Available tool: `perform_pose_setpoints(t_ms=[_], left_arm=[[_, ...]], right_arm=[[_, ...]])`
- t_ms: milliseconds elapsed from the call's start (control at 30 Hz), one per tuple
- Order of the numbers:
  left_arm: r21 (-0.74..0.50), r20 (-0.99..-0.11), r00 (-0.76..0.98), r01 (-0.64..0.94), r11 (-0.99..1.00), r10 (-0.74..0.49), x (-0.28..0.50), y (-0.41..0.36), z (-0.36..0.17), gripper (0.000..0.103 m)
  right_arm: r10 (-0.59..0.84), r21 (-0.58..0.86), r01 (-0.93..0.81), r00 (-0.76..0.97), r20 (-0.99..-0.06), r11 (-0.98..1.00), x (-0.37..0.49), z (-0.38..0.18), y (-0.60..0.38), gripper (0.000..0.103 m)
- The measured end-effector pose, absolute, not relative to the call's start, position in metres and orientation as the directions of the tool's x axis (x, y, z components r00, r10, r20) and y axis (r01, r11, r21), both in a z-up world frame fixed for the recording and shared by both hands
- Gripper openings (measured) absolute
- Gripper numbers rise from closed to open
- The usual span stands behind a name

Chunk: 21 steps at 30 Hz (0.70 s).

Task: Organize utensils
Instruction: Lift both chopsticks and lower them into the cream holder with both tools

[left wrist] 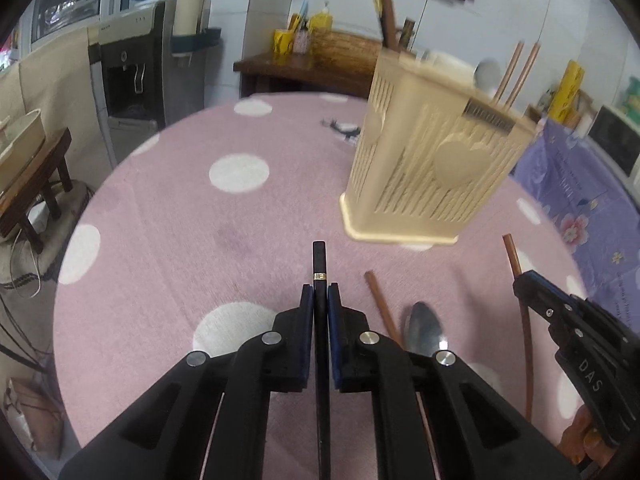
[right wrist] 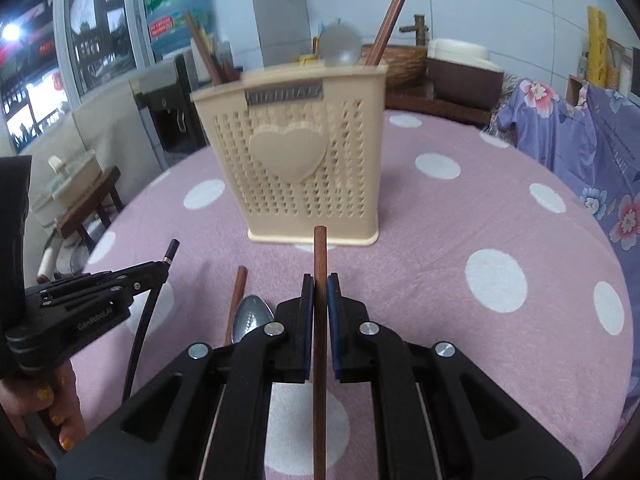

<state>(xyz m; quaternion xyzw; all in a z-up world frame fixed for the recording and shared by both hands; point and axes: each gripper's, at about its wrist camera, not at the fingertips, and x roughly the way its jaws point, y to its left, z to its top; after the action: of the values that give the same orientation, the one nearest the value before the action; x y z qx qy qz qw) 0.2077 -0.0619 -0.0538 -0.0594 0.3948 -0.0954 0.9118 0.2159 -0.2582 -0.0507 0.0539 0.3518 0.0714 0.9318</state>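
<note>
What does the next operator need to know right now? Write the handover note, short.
Left tongs: shut on a black chopstick, tip pointing forward over the table.
Right tongs: shut on a brown chopstick, aimed toward the holder.
Beige utensil holder stands upright on the pink dotted tablecloth; several brown chopsticks and a rounded pale utensil end already stick out of it.
Still lying on the cloth between the two tongs: one loose brown chopstick and a metal spoon.
Left to do: drop both held chopsticks into the holder, then collect the loose chopstick and spoon.
</note>
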Motion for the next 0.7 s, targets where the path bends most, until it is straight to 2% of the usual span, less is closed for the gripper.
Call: perform_pose_setpoints(t_ms=[233, 433, 700], left_arm=[[-0.223, -0.562, 0.773, 0.203, 0.953, -0.296, 0.177, -0.047, 0.011, 0.008], [-0.222, -0.485, 0.819, 0.224, 0.949, -0.307, 0.167, -0.039, 0.045, 0.008], [-0.224, -0.449, 0.842, 0.218, 0.95, -0.299, 0.176, -0.04, 0.061, 0.008]], right_arm=[[0.162, 0.179, -0.08, 0.849, -0.503, 0.98, 0.177, 0.014, -0.285, 0.008], [0.131, 0.143, -0.079, 0.905, -0.405, 0.987, 0.148, 0.059, -0.3, 0.008], [0.111, 0.135, -0.062, 0.91, -0.4, 0.989, 0.159, 0.066, -0.299, 0.008]])
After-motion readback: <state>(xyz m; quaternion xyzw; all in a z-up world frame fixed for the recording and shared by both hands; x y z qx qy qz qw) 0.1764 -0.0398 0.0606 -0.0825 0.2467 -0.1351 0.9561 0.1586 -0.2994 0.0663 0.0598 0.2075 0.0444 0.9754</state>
